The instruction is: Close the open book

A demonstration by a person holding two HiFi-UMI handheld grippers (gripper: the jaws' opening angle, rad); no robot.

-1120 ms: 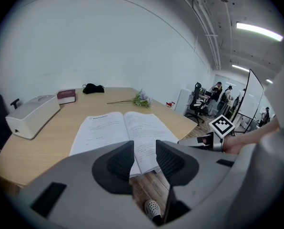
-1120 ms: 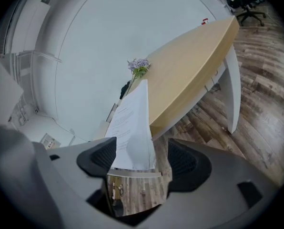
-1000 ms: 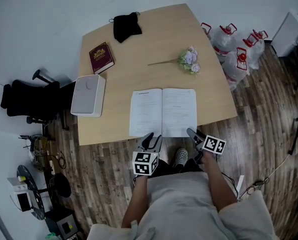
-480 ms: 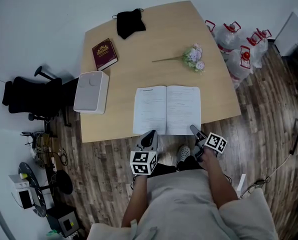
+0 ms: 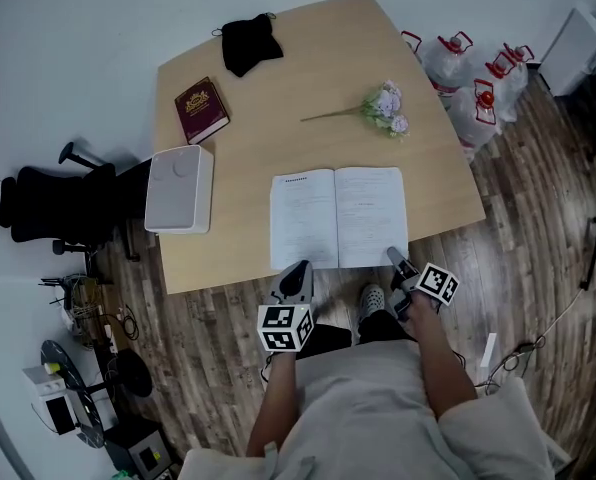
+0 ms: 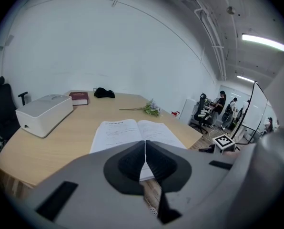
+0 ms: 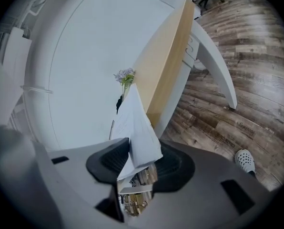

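Observation:
The open book lies flat with white pages up, at the near edge of the wooden table. My left gripper sits at the near edge of the book's left page. Its jaws have just been closing and now meet with nothing seen between them; the book lies just beyond. My right gripper is at the book's near right corner, rolled on its side. Its jaws have just been closing, and the right-hand pages stand between them, touching both pads.
On the table's left stand a white box and a dark red closed book. A black cloth lies at the far edge and a flower sprig beyond the open book. Water jugs stand on the floor at right, a black chair at left.
The left gripper's jaws have gone from wide apart to closed together. The right gripper has rolled at the book's corner, and its jaws have narrowed onto the right-hand pages.

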